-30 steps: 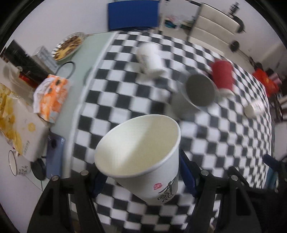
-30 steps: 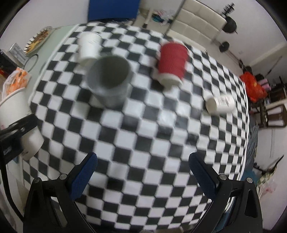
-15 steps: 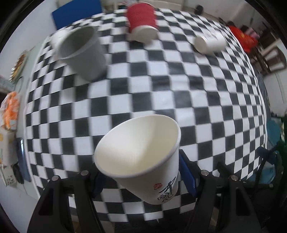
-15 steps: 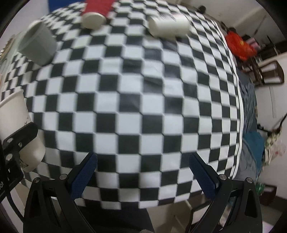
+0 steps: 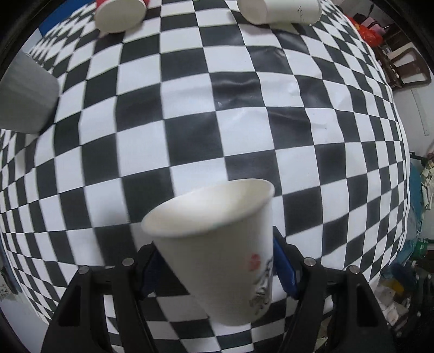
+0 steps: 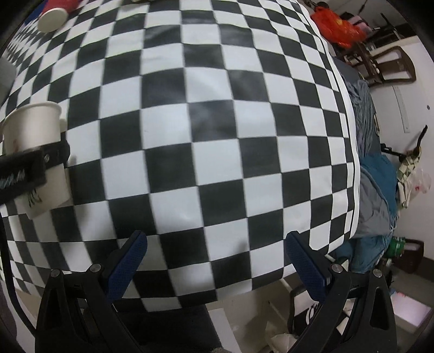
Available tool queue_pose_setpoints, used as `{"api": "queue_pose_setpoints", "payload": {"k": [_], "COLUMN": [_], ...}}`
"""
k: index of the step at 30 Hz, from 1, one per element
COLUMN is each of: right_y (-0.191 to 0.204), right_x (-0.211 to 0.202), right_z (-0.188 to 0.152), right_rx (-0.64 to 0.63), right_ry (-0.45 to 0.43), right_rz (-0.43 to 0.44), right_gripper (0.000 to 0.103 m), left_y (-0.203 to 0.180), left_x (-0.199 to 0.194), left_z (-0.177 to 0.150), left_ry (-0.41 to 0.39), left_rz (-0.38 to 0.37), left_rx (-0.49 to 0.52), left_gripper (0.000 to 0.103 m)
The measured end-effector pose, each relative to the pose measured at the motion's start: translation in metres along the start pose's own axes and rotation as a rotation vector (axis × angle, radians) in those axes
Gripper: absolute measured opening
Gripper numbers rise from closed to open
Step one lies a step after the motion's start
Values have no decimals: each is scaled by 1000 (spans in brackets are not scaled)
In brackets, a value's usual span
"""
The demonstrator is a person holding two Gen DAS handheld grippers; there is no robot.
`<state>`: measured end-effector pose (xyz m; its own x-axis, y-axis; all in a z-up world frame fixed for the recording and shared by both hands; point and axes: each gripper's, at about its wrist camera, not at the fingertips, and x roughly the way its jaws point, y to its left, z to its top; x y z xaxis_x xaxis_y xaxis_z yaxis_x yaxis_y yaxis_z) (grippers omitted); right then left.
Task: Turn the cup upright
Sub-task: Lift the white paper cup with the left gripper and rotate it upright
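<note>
One checkered tablecloth (image 5: 244, 114) spans both views. The left gripper (image 5: 217, 260) clamps the white paper cup (image 5: 219, 244) mouth-up, slightly tilted, over the cloth. A gray cup (image 5: 24, 95), a red cup (image 5: 119, 16) and another white cup (image 5: 279, 10) lie farther off. The right gripper (image 6: 215, 260) is spread, holding nothing.

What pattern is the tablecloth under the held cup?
Black-and-white checkerboard tablecloth, clearest in the right wrist view.
</note>
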<state>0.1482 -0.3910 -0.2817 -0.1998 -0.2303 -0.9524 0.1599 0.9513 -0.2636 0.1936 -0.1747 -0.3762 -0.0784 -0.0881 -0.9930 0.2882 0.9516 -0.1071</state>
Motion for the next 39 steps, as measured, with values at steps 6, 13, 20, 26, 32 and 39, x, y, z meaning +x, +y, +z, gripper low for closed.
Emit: {"api": "queue_pose_setpoints", "payload": {"k": [6, 13, 20, 26, 32, 39], "right_y": [-8, -19, -30, -30, -8, 33], "right_x": [-1, -3, -8, -31, -61, -81], "right_z": [4, 14, 15, 14, 20, 27], "right_rx": [18, 40, 84, 77, 6, -91], "right_ry": [4, -4, -17, -70, -125, -157], "right_rz": [7, 34, 104, 168, 225, 262], "right_gripper": [103, 103, 102, 102, 102, 102], "left_y": [11, 24, 49, 81, 80, 99], "left_x": [0, -5, -35, -82, -117, -116], "left_z": [16, 26, 31, 21, -52, -67], "left_ry": [3, -8, -78, -188, -311, -335], "left_rz": [15, 35, 9, 1, 83, 201], "left_rx": [-31, -37, -78, -133, -204, -290], "left_gripper": [69, 78, 86, 87, 88, 89]}}
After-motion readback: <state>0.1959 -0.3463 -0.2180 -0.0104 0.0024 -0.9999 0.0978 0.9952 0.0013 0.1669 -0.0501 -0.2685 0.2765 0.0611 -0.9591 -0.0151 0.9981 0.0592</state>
